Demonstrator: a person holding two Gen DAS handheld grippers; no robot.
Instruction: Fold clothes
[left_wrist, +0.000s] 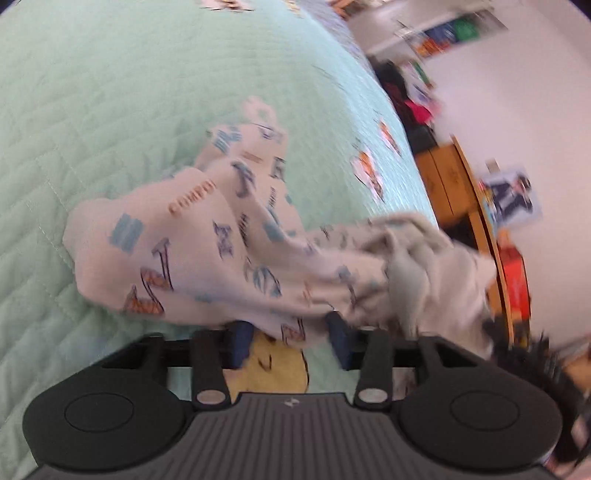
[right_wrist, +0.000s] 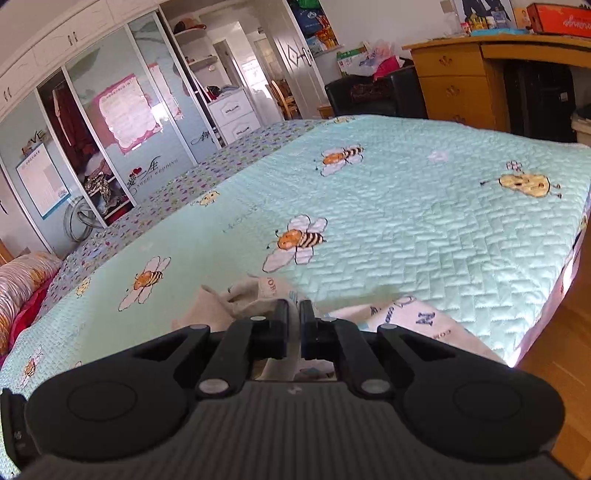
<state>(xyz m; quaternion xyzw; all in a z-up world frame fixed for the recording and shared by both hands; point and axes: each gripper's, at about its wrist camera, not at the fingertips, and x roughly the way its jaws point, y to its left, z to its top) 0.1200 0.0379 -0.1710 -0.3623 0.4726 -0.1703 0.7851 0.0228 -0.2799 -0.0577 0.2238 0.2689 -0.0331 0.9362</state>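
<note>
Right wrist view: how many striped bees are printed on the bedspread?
4 bees on the bedspread: one far centre, one mid-bed, one left of the garment, one at the lower-left edge. The hand-held gripper and garment may hide more.

I'm running two claws: one left claw (left_wrist: 290, 334) and one right claw (right_wrist: 294, 310). I'm counting one printed garment (left_wrist: 184, 251) at their tips. Ahead of the right claw I'm seeing one bed (right_wrist: 424, 240) with three large bees (right_wrist: 297, 240) and one yellow pear figure (right_wrist: 524, 184), and one wooden counter (right_wrist: 454, 74) beyond.
</note>
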